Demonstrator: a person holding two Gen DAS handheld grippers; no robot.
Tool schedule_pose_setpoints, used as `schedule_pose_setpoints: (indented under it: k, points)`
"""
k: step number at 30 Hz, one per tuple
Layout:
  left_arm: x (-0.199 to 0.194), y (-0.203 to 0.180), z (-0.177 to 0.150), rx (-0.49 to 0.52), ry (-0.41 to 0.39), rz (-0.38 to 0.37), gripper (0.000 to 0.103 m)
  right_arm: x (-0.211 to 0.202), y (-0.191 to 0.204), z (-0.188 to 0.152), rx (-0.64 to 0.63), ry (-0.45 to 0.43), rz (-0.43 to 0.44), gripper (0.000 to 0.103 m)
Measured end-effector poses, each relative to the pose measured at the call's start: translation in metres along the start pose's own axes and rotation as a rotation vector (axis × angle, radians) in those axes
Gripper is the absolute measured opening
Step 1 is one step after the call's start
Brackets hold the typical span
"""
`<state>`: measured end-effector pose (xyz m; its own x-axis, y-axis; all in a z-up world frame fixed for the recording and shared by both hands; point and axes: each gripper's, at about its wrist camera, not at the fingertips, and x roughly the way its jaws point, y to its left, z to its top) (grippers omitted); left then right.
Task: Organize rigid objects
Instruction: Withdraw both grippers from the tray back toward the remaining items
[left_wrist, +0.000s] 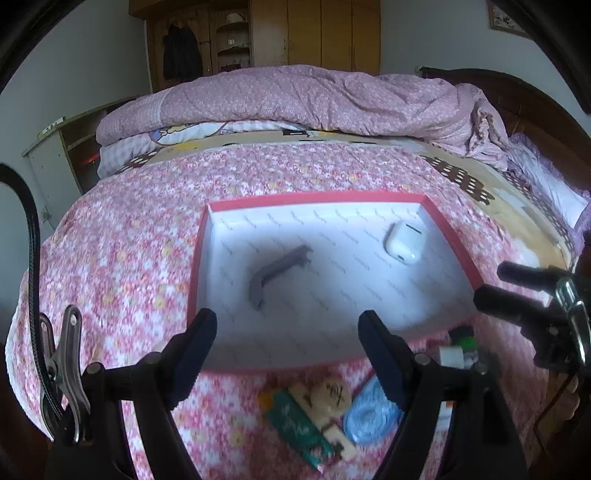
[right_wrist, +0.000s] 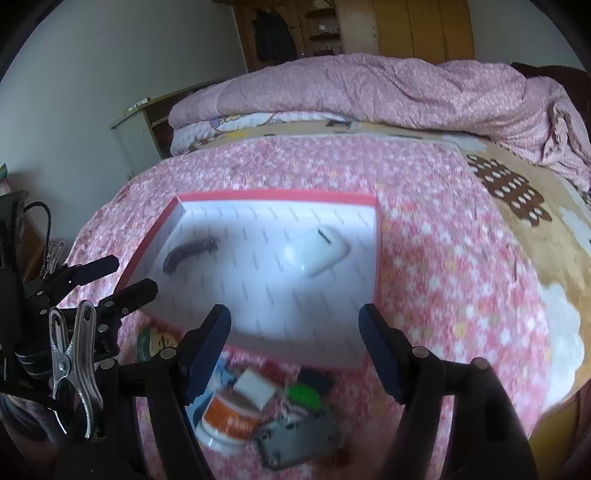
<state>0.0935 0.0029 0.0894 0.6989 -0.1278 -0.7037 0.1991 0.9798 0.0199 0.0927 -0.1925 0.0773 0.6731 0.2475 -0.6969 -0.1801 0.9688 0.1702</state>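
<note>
— While both tools hang over the bed, how are they set?
— The left hand-held gripper (left_wrist: 287, 332) is spread with nothing between its pads; the right hand-held gripper (right_wrist: 295, 328) likewise gapes empty.
— And beyond them?
— A red-rimmed box (left_wrist: 314, 198) on the floral bedspread (left_wrist: 122, 251). Inside, a grey handle-shaped part (left_wrist: 275, 271) lies left and a white earbud case (left_wrist: 404, 242) far right.
— Anything nearer?
— Loose things just outside the box's near edge: a green card (left_wrist: 299, 424), a blue coil (left_wrist: 369, 413), an orange-banded tub (right_wrist: 231, 419).

Box (left_wrist: 452, 236): matt red card rim, printed white paper lining. Earbud case (left_wrist: 404, 242): glossy white plastic. Bedspread (left_wrist: 122, 251): floral cloth.
</note>
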Motion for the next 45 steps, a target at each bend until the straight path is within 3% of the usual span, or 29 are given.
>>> schedule_pose_setpoints:
  k: [13,25,32,35,45]
  points:
    - [-0.035,0.014,-0.044,0.03,-0.03,0.075,0.083,-0.023,0.004,-0.05,0.027,0.018,-0.007,0.074]
    - [-0.049,0.03,-0.097,-0.002,0.015,0.048,0.083,-0.035,0.017,-0.097,-0.008,0.049,0.007,0.073]
    - [-0.024,0.021,-0.101,-0.099,0.107,-0.045,0.083,-0.027,0.025,-0.119,-0.061,0.074,-0.033,0.073]
    - [-0.014,0.011,-0.099,-0.091,0.129,-0.04,0.083,-0.025,0.027,-0.124,-0.078,0.073,-0.046,0.073]
    - [-0.003,0.008,-0.095,-0.039,0.092,0.045,0.083,-0.014,0.027,-0.135,-0.068,0.083,-0.021,0.074]
